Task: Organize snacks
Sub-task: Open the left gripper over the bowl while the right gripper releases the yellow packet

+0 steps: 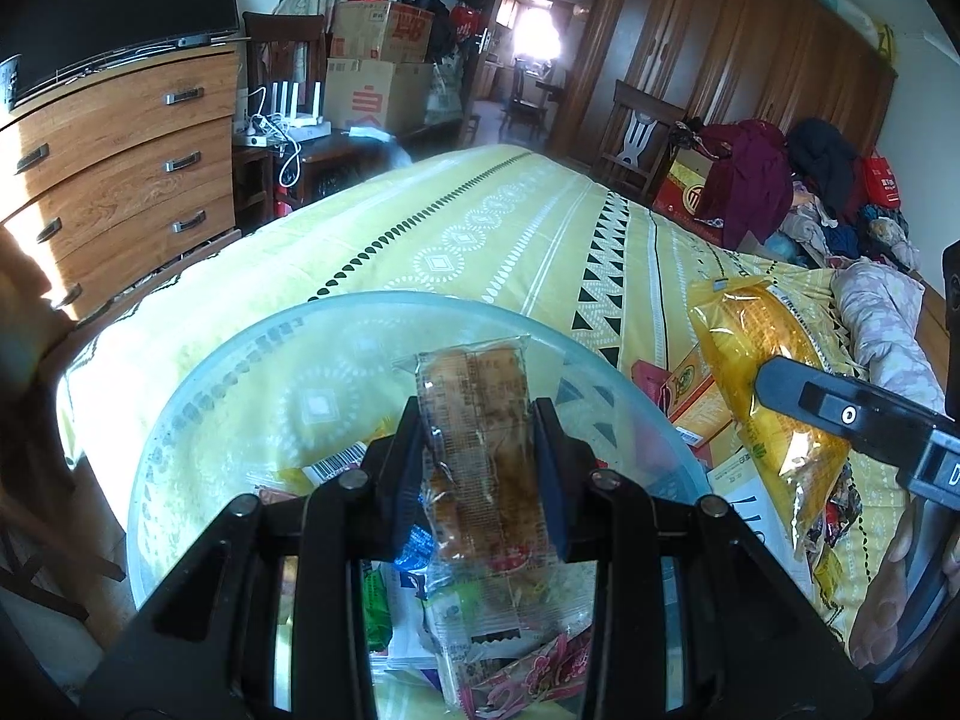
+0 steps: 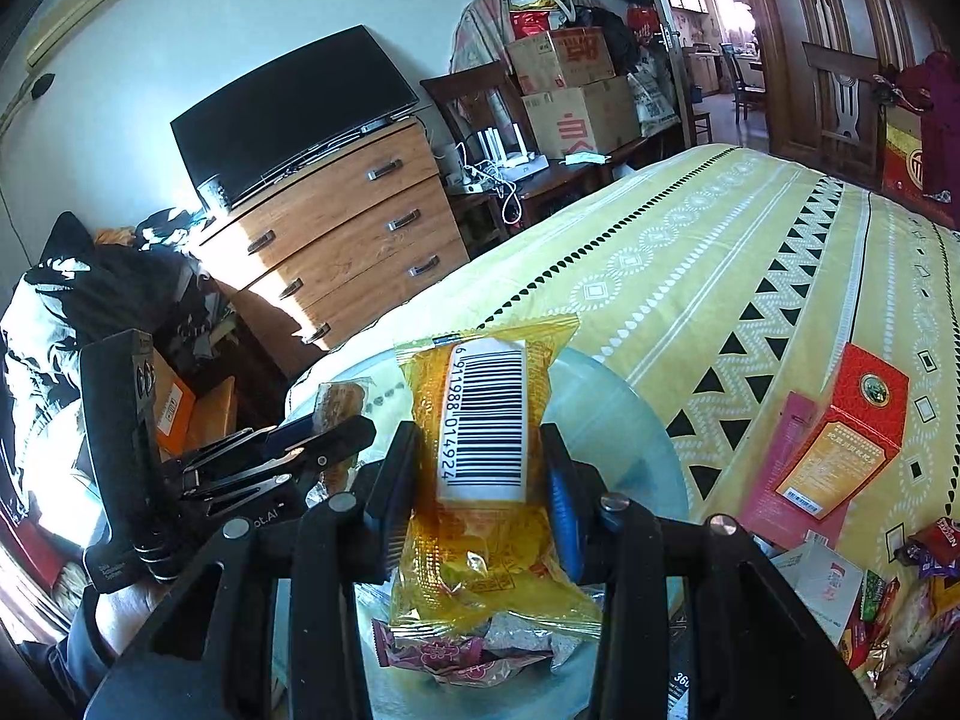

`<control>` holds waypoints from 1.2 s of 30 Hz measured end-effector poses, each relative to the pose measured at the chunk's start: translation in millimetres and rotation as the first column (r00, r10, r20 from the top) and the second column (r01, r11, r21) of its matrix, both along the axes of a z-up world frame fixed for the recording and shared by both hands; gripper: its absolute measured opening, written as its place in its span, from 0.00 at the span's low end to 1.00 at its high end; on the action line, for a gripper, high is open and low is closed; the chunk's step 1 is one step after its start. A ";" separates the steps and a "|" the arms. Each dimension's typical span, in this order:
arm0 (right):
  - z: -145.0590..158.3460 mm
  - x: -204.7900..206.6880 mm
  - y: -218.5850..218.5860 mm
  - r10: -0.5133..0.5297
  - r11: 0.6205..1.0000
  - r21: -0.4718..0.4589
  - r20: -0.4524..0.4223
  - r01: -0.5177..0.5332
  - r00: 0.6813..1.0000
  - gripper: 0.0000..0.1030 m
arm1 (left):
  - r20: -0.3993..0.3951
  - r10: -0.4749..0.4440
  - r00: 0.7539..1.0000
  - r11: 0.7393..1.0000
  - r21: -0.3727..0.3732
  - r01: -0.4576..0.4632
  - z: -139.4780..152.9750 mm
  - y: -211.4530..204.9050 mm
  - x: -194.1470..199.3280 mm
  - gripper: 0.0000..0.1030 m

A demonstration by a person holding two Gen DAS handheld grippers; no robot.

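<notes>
Left wrist view: the left hand-held gripper (image 1: pixel 480 450) is clamped on a clear-wrapped brown pastry (image 1: pixel 480 420), held upright between its jaws over a round clear bowl (image 1: pixel 198 396) that sits on the yellow patterned bed (image 1: pixel 510 228). Below the gripper, more snack packets (image 1: pixel 480 630) lie in the bowl. To its right, the right hand-held gripper (image 1: pixel 840 414) grips a yellow packet (image 1: pixel 762 372).

Right wrist view: the right hand-held gripper (image 2: pixel 480 474) is clamped on the yellow packet (image 2: pixel 480 420), barcode up, above the bowl (image 2: pixel 612 420). To its left is the left hand-held gripper (image 2: pixel 324 438) with the pastry (image 2: pixel 339 399). To its right a red box (image 2: pixel 852 432) lies on the bed (image 2: pixel 720 240)
</notes>
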State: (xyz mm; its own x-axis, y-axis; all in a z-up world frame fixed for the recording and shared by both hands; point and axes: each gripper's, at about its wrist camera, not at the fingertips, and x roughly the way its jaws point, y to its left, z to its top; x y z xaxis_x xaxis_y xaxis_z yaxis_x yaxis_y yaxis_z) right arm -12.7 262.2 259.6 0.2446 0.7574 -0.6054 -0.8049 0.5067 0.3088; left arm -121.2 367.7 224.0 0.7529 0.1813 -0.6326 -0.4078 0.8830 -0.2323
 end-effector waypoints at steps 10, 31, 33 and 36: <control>-3.7 -0.1 4.1 -0.001 1.000 -0.006 -0.006 0.001 1.000 0.41 | -0.008 0.007 1.000 1.000 -0.007 -0.007 -3.6 5.6 0.3 0.33; -11.9 2.3 13.7 0.019 1.000 -0.013 -0.020 -0.019 1.000 0.41 | -0.046 0.015 0.999 1.000 -0.018 -0.016 -14.8 13.6 1.6 0.34; -12.7 2.0 15.2 0.024 1.000 -0.016 -0.020 -0.024 1.000 0.43 | -0.047 0.024 0.999 1.000 -0.019 -0.025 -15.5 14.9 0.5 0.34; -13.9 1.5 17.2 0.027 0.999 -0.020 -0.016 -0.027 1.000 0.48 | -0.056 0.023 0.998 0.999 -0.022 -0.024 -16.6 14.9 2.1 0.36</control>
State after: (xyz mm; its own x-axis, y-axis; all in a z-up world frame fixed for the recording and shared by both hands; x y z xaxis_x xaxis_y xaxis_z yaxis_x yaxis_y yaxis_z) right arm -11.2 279.4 245.7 0.2149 0.7508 -0.6245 -0.8135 0.4915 0.3110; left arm -119.1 382.6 207.4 0.7120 0.1836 -0.6778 -0.4413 0.8678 -0.2285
